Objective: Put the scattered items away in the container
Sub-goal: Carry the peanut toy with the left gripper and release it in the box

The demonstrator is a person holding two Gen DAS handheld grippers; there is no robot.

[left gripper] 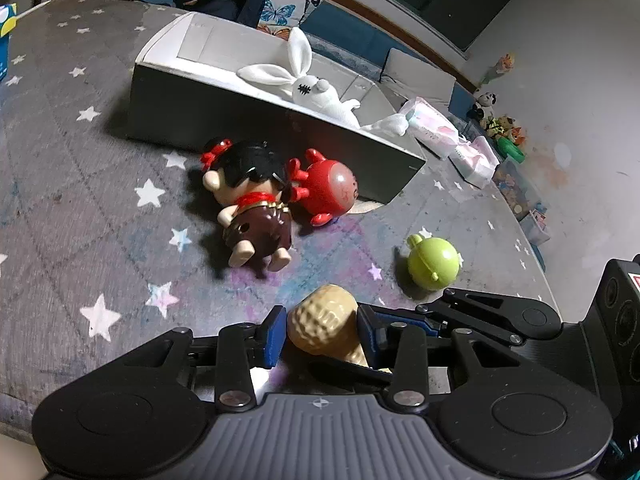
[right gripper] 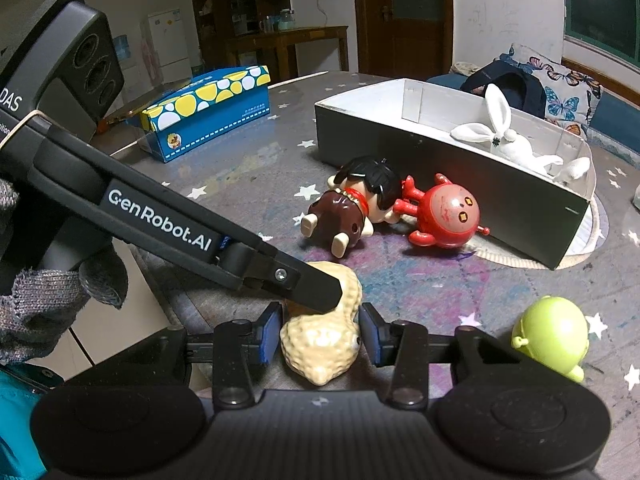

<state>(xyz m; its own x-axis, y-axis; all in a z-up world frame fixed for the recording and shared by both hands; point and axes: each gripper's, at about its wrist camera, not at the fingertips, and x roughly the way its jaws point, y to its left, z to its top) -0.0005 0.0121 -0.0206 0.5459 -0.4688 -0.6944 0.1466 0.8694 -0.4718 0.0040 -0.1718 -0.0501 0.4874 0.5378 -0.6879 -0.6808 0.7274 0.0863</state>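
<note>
A tan peanut-shaped toy [left gripper: 324, 322] lies on the star-patterned table between both pairs of blue pads. My left gripper [left gripper: 322, 330] has its jaws close around the toy's one end; it also shows in the right wrist view as a black finger [right gripper: 308, 286] lying against the toy [right gripper: 322, 340]. My right gripper [right gripper: 320, 338] brackets the other end with small gaps. A black-haired doll [left gripper: 252, 208], a red round figure [left gripper: 330, 188] and a green round toy [left gripper: 434, 262] lie on the table. A white rabbit [left gripper: 316, 84] lies in the grey open box [left gripper: 224, 120].
A blue and yellow tissue box [right gripper: 208, 108] stands at the far left of the table. Pink packets [left gripper: 452, 136] lie past the box's right end. The table edge runs close on the left in the right wrist view.
</note>
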